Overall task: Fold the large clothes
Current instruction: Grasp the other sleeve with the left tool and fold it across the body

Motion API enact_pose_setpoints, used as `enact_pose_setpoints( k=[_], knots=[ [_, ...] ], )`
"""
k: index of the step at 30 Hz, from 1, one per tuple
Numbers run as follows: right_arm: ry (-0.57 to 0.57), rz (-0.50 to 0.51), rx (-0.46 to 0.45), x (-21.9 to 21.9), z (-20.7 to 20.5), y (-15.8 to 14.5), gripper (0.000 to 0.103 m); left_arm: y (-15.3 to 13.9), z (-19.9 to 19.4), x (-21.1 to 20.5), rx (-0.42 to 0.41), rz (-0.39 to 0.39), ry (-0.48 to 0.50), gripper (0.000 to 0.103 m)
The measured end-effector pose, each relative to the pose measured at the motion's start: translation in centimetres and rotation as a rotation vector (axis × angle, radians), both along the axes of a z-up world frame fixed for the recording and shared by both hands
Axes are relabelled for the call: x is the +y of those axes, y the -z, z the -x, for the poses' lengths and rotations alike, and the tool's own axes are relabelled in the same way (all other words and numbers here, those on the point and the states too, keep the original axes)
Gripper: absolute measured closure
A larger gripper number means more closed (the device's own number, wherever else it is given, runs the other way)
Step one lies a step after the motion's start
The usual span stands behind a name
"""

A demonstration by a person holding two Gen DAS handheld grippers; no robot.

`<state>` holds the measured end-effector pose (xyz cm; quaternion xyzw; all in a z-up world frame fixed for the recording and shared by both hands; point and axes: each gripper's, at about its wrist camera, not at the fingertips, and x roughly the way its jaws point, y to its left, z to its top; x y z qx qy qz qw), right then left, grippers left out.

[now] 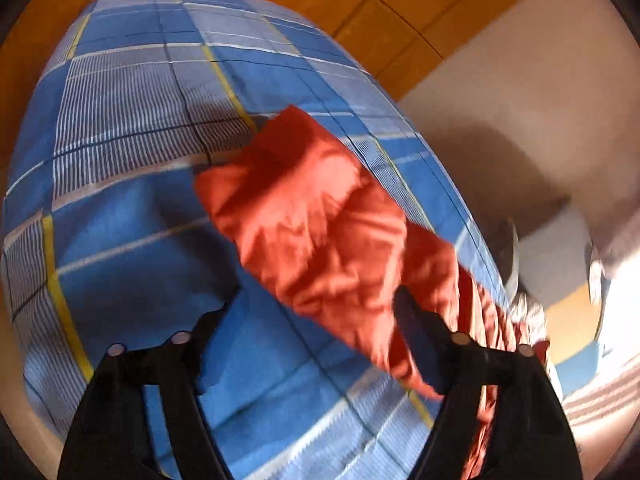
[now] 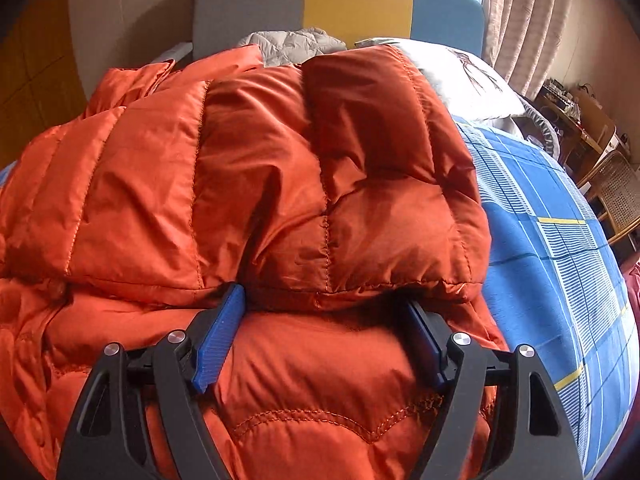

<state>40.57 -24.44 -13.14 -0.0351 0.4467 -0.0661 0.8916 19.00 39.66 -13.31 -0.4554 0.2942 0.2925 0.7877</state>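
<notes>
Jacket status: the orange quilted down jacket [image 2: 280, 184] lies on the bed with the blue plaid bedsheet [image 2: 560, 264], and one padded section is already turned over onto the body, its hem running across the middle of the right wrist view. Folding therefore appears partly done; the bundle is still bulky and uneven, so at least one further fold and some flattening likely remain. The right tool [image 2: 320, 340] has its blue-padded fingers spread, resting on the jacket just under the folded hem and clamping nothing. The left tool [image 1: 316, 328] is also spread; a loose orange part of the jacket [image 1: 320, 232], motion-blurred, hangs beside its right finger, contact uncertain. A white pillow [image 2: 460, 76] lies beyond the jacket.
</notes>
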Motion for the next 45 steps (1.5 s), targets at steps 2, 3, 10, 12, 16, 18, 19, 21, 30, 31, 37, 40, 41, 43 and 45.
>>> enact_pose_setpoints(
  k=[2,3,10,12,16,18,19,21,30,31,37,40,41,43,45],
  knots=[
    [0.000,-0.001,0.000,0.0,0.0,0.0,0.027,0.3,-0.3,0.9,-0.004,0.020,-0.022,0.050],
    [0.000,-0.001,0.000,0.0,0.0,0.0,0.027,0.5,-0.5,1.3,0.000,0.026,-0.030,0.054],
    [0.000,-0.001,0.000,-0.1,0.0,0.0,0.027,-0.1,-2.8,1.8,-0.014,-0.023,0.015,0.098],
    [0.000,-0.001,-0.001,-0.1,0.1,0.0,0.027,-1.1,-3.4,1.3,-0.028,-0.052,0.045,0.099],
    [0.000,-0.008,0.000,-0.2,0.0,0.1,0.027,-4.1,-5.0,-0.9,-0.086,-0.109,0.133,0.099],
    [0.000,-0.013,0.000,-0.2,-0.1,0.1,0.027,-5.8,-6.4,-2.8,-0.119,-0.131,0.199,0.099],
    [0.000,-0.014,0.001,-0.3,-0.1,0.1,0.027,-6.3,-6.9,-3.6,-0.127,-0.142,0.225,0.099],
    [-0.001,-0.019,0.001,-0.3,-0.2,0.1,0.027,-7.6,-8.3,-5.9,-0.147,-0.163,0.295,0.099],
    [-0.001,-0.045,-0.001,-1.2,-0.6,0.3,0.027,-11.1,-14.8,-18.6,-0.203,-0.236,0.604,0.100],
    [-0.001,-0.047,-0.001,-1.2,-0.6,0.3,0.027,-11.3,-15.5,-19.7,-0.204,-0.242,0.630,0.100],
    [0.000,-0.061,-0.006,-1.4,-0.6,0.4,0.027,-11.8,-18.7,-27.4,-0.200,-0.273,0.800,0.100],
    [0.000,-0.071,-0.008,-1.5,-0.5,0.4,0.027,-12.2,-19.3,-31.1,-0.200,-0.278,0.875,0.100],
    [0.000,-0.073,-0.009,-1.6,-0.5,0.4,0.027,-12.2,-19.7,-31.7,-0.201,-0.278,0.892,0.100],
    [0.000,-0.078,-0.010,-1.7,-0.5,0.5,0.027,-12.2,-20.3,-33.6,-0.206,-0.277,0.944,0.100],
    [0.001,-0.080,-0.010,-1.8,-0.5,0.5,0.027,-12.3,-20.8,-36.4,-0.212,-0.281,1.008,0.100]
  ],
)
